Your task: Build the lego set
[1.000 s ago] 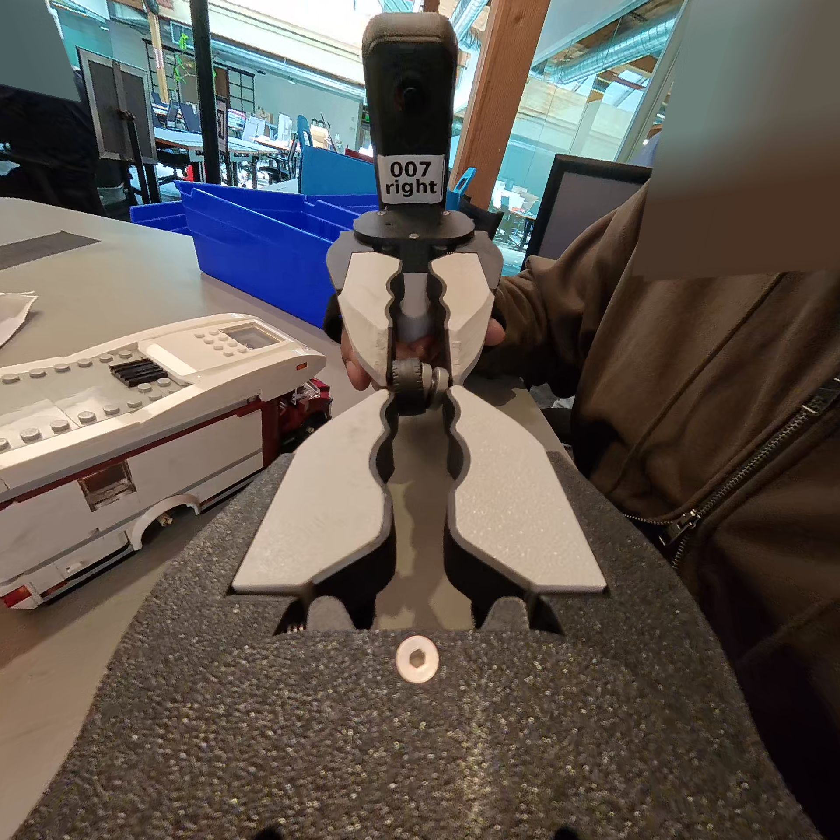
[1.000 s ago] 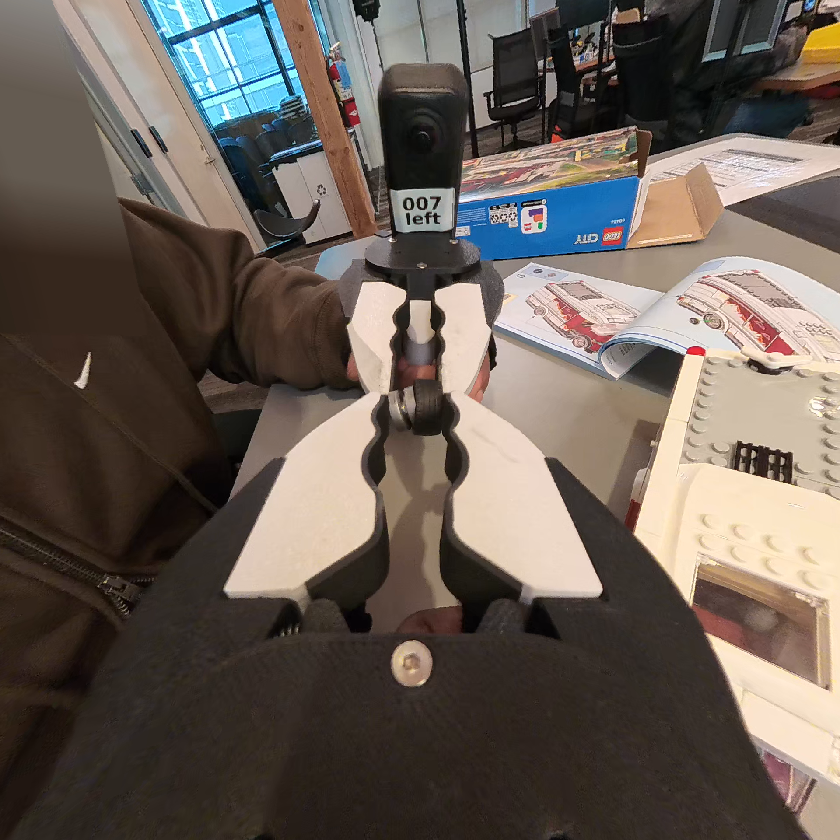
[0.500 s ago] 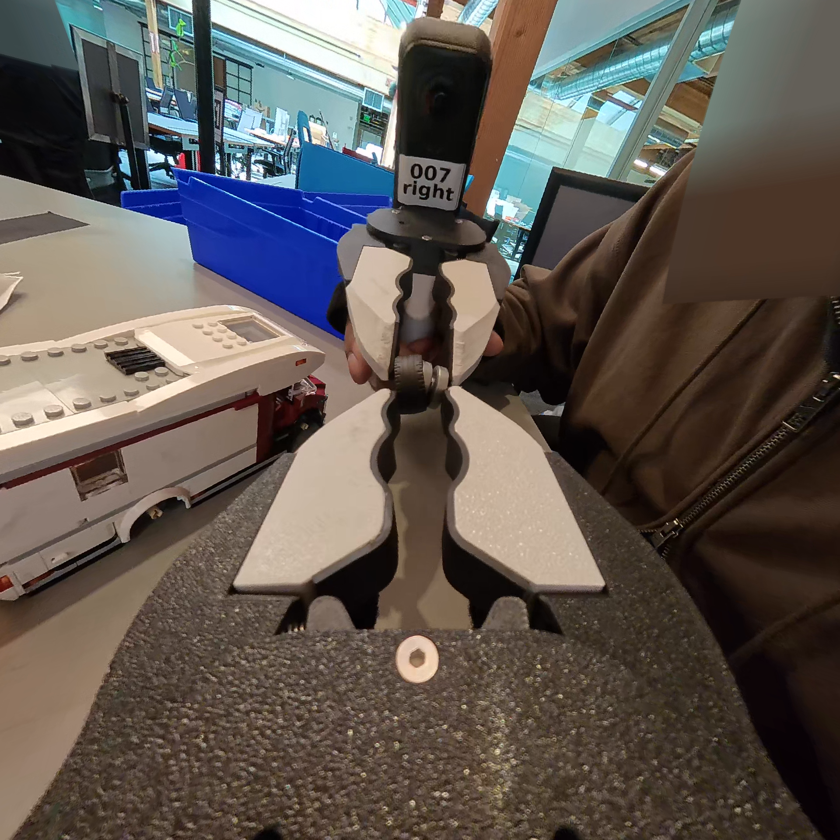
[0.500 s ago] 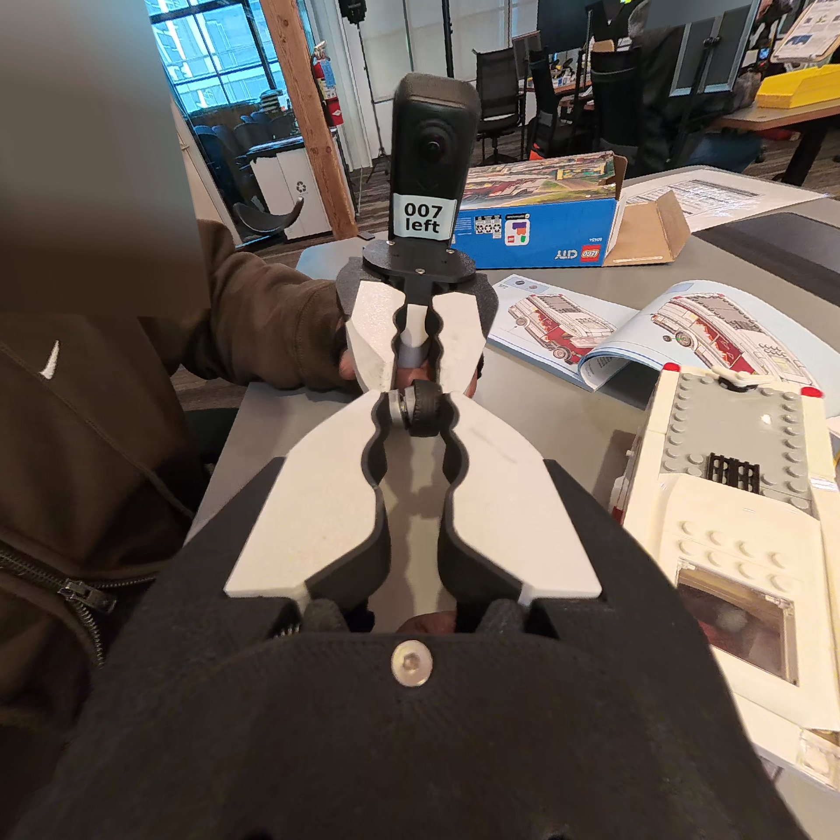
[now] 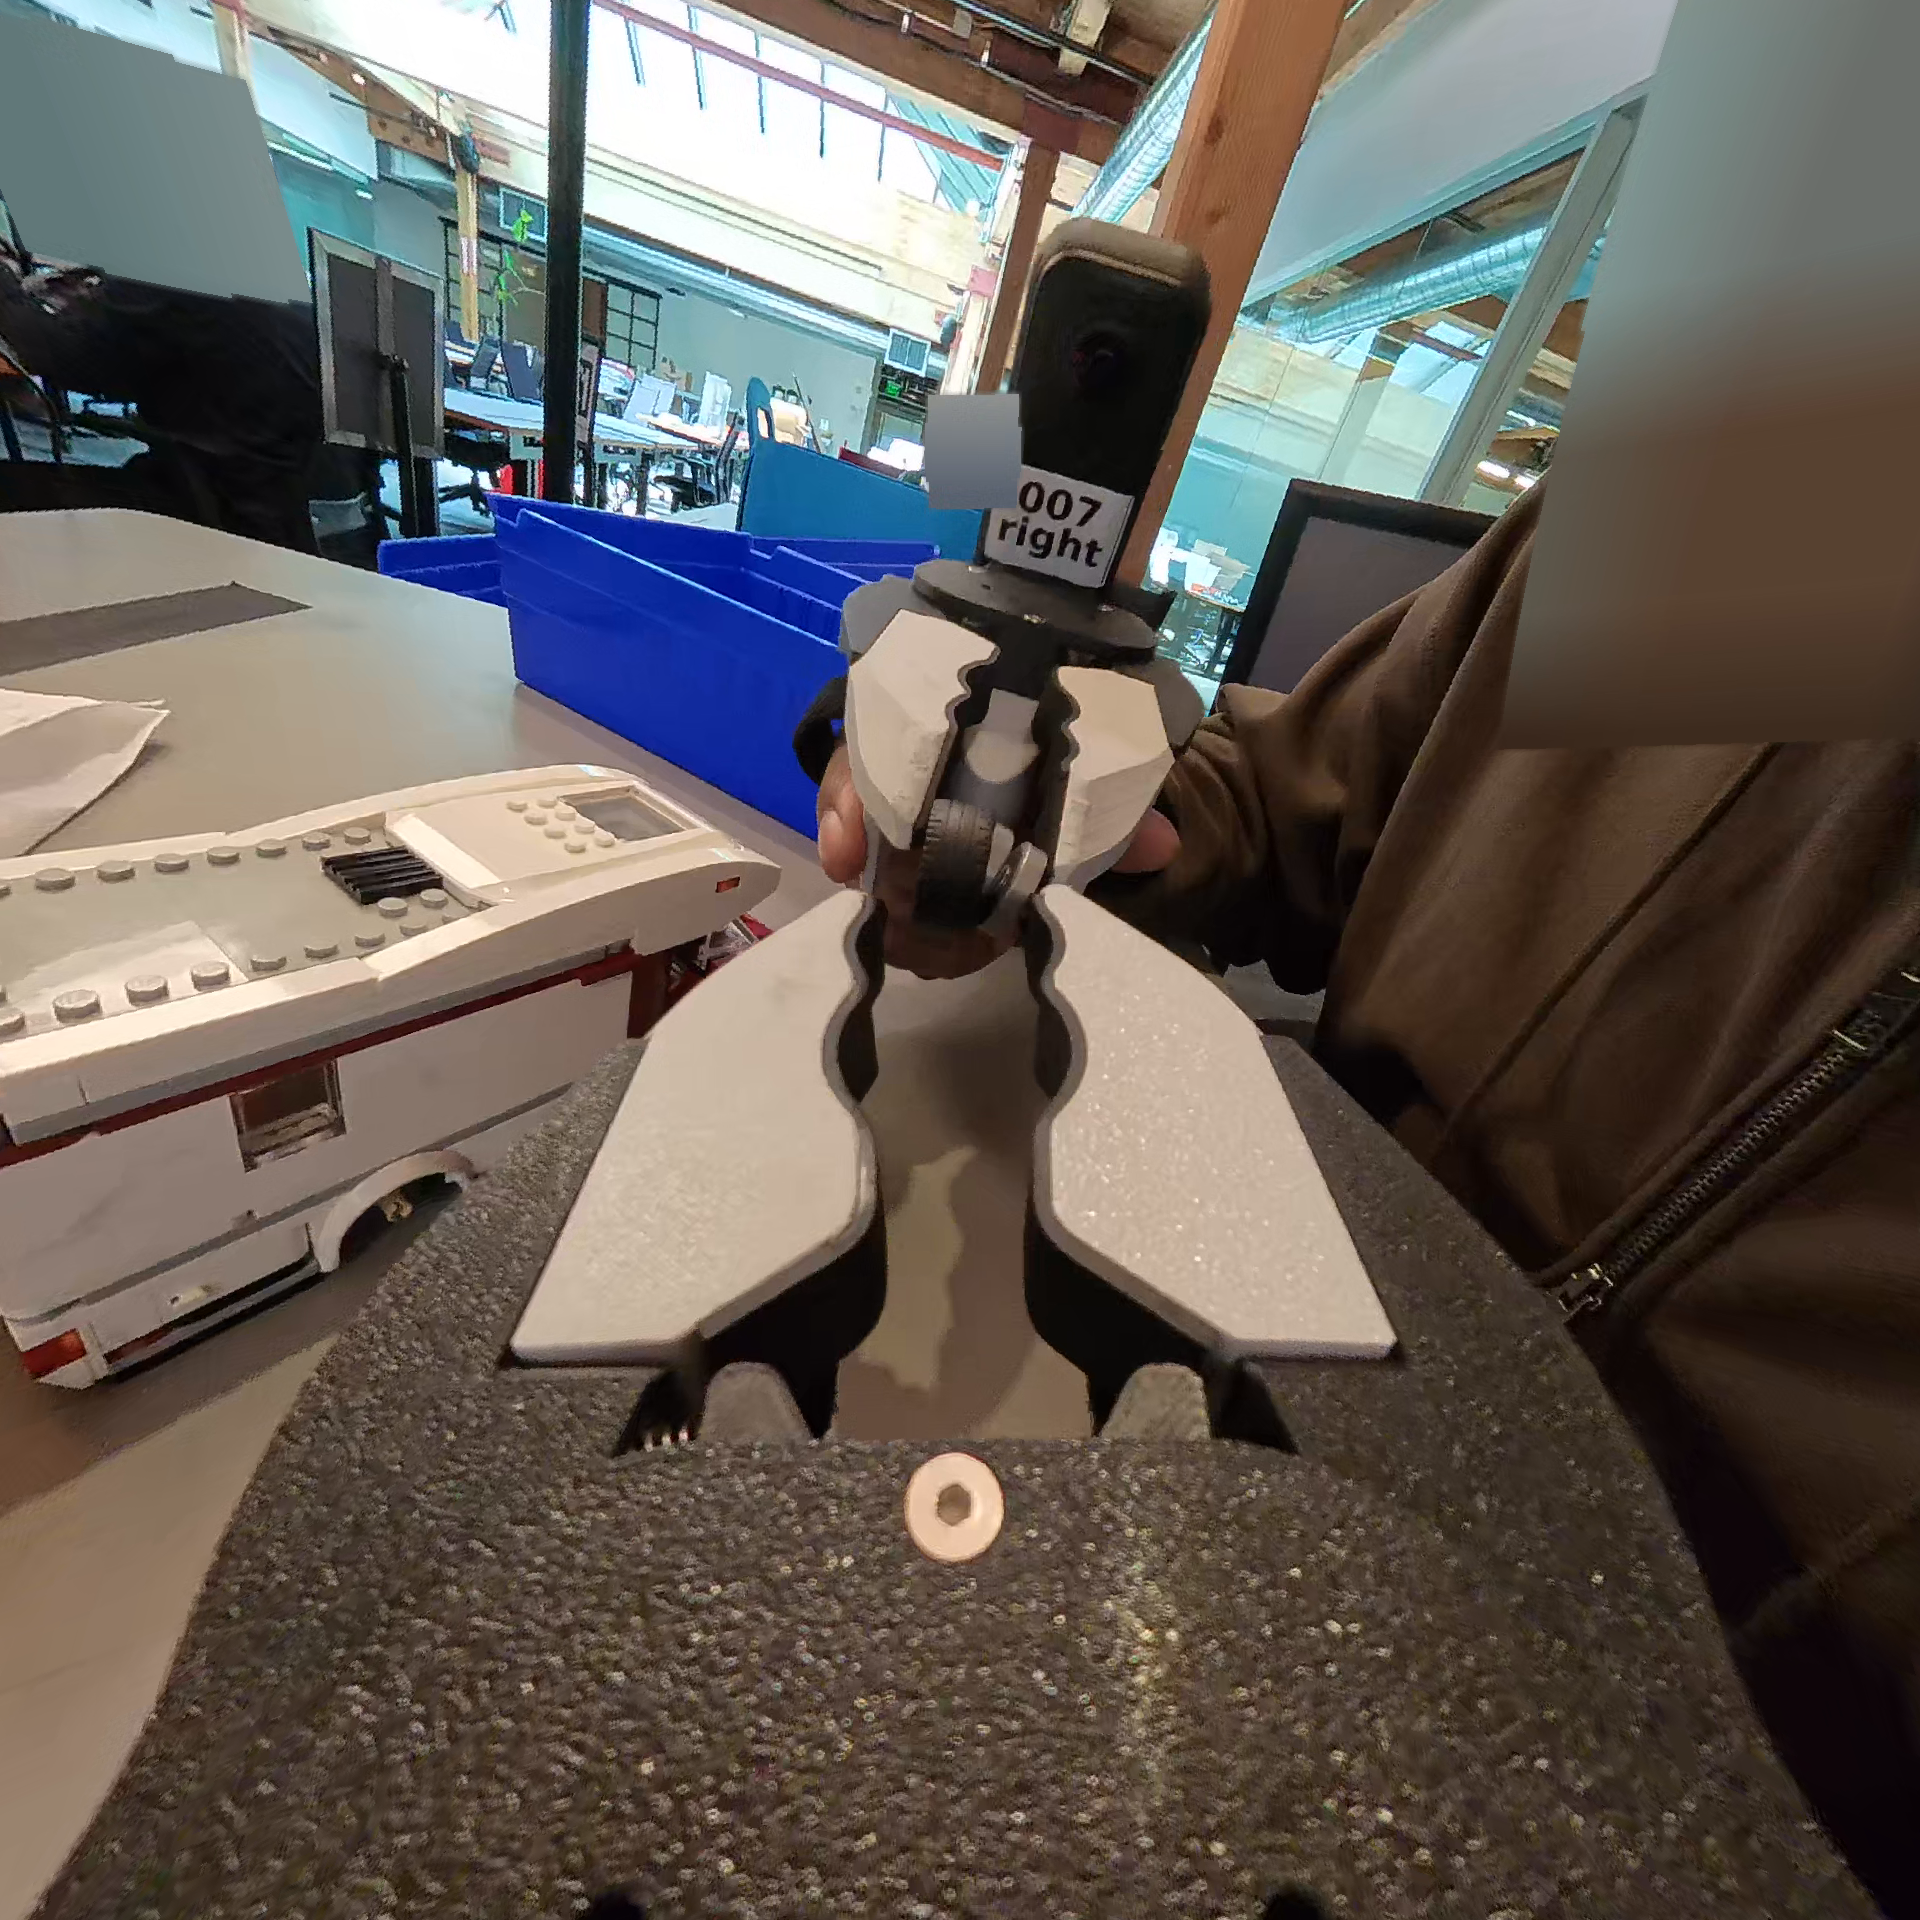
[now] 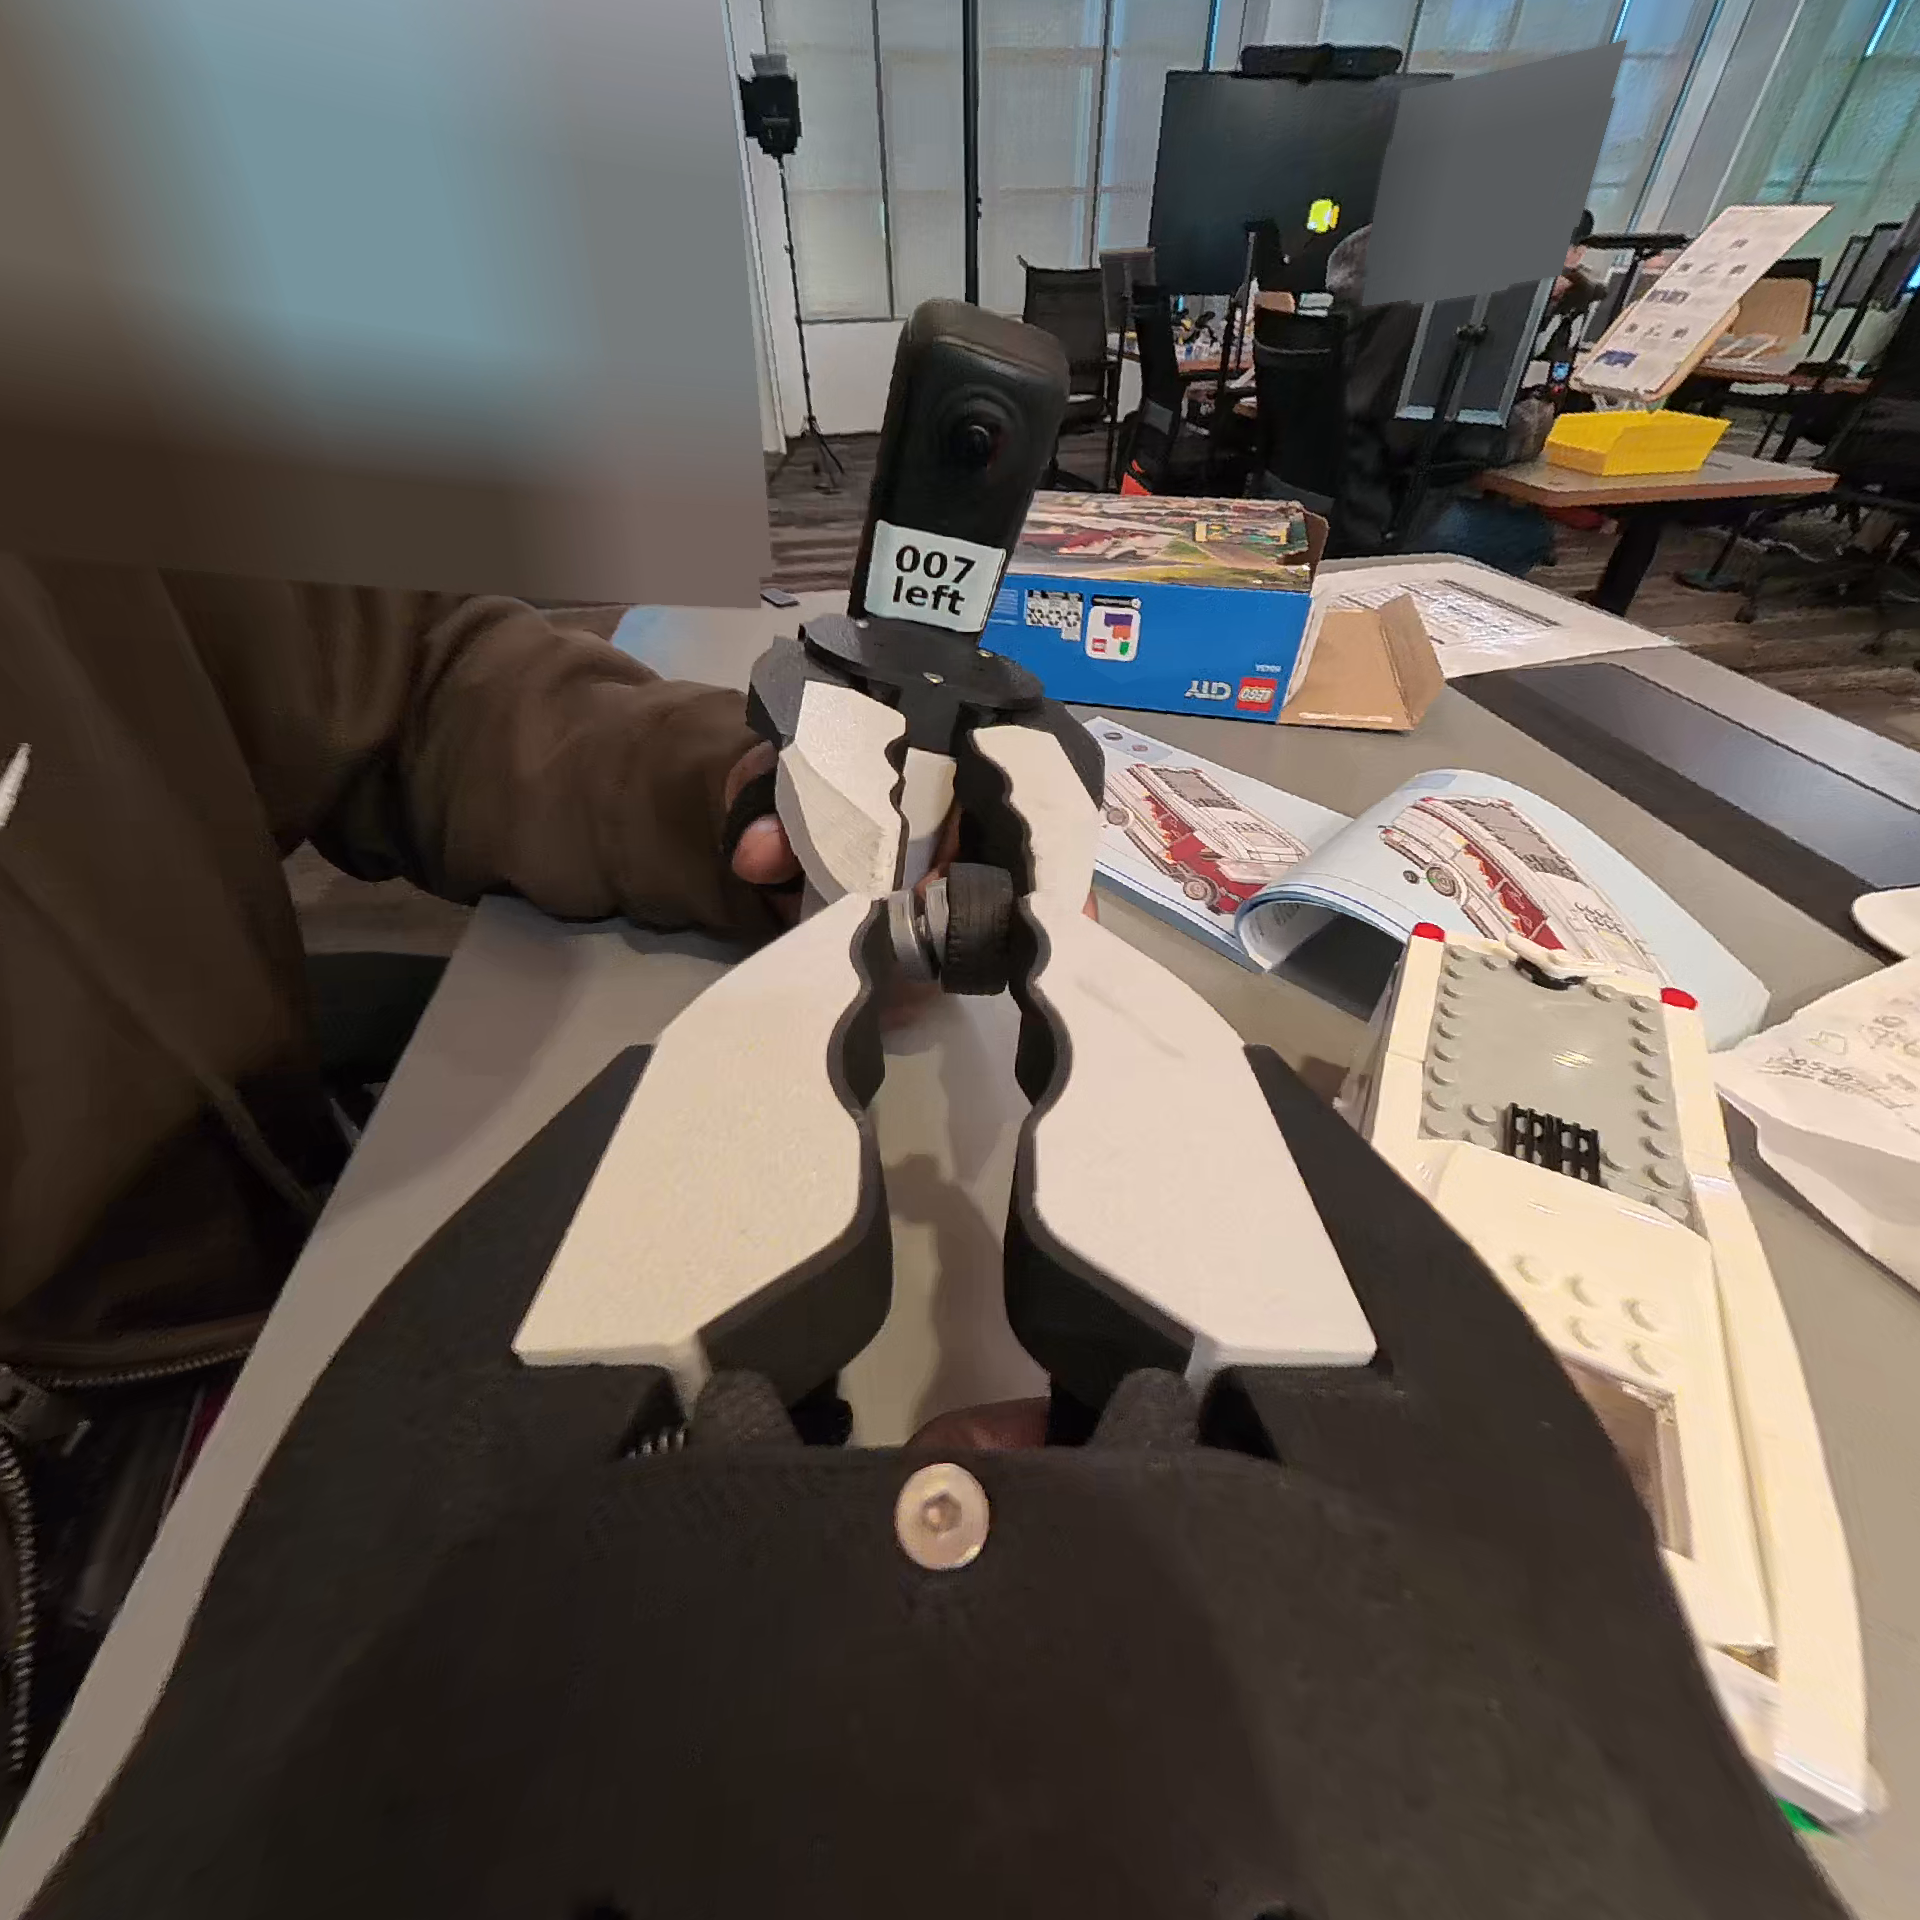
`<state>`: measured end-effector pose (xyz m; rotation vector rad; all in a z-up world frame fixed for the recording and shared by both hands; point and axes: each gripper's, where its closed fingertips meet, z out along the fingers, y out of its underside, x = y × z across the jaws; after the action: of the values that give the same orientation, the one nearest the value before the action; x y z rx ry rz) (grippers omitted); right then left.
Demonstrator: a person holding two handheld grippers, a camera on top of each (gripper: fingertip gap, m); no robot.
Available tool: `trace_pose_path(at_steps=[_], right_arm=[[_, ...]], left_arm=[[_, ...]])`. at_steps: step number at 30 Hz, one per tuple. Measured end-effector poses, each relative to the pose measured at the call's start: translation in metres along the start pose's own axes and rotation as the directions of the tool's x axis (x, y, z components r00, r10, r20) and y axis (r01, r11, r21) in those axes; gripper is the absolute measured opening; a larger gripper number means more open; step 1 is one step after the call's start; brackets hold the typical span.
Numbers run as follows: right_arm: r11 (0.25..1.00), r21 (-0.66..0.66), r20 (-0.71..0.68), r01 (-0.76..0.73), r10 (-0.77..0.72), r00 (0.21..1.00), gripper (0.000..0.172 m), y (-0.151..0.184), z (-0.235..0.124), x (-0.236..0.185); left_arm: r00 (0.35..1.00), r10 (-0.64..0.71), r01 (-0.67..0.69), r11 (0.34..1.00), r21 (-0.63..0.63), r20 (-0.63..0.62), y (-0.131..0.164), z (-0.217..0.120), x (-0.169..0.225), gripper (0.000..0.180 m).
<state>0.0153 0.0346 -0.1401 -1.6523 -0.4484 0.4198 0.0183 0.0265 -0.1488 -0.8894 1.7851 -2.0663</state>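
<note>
Clamped across the tips of the right gripper: a small black toy wheel on a grey hub, one pad against the hub, the other against the tyre. Axle running side to side, pad to pad, with the tread facing both cameras.

Facing it tip to tip, the left gripper – jaws parted wider than the wheel, pads apart from it on both sides, gripping nothing. Wheel just beyond those left fingertips, dead ahead along their line, not yet between them.

Both held above the near edge of the grey table. Beside them, a white-and-red toy-brick camper van. Farther off, an open instruction booklet.
</note>
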Motion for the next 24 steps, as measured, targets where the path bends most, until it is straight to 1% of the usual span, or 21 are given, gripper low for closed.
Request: trace_pose_path(at_steps=[2,6,15,17,24], right_arm=[[1.0,0.011,0.012,-0.019,0.019,1.0,0.021,0.001,0.0,0.0],[0.999,0.019,0.053,-0.046,0.045,0.998,0.022,0.001,0.001,-0.005],[0.995,-0.073,0.124,-0.063,0.072,0.99,0.022,0.01,-0.001,-0.011],[0.994,-0.073,0.145,-0.076,0.086,0.986,0.022,0.009,-0.002,-0.013],[0.974,-0.114,0.186,-0.198,0.216,0.958,0.022,0.011,-0.002,-0.015]], left_arm=[[1.0,0.013,-0.013,1.0,0.003,-0.02,0.0,0.0,0.003,0.021],[0.997,0.07,-0.07,0.997,-0.012,-0.022,0.002,-0.001,0.006,0.02],[0.99,0.136,-0.14,0.985,-0.1,-0.043,0.011,-0.001,0.009,0.019],[0.989,0.138,-0.143,0.984,-0.106,-0.058,0.012,-0.001,0.012,0.018],[0.991,0.105,-0.113,0.987,-0.11,-0.079,0.013,-0.002,0.013,0.018]])
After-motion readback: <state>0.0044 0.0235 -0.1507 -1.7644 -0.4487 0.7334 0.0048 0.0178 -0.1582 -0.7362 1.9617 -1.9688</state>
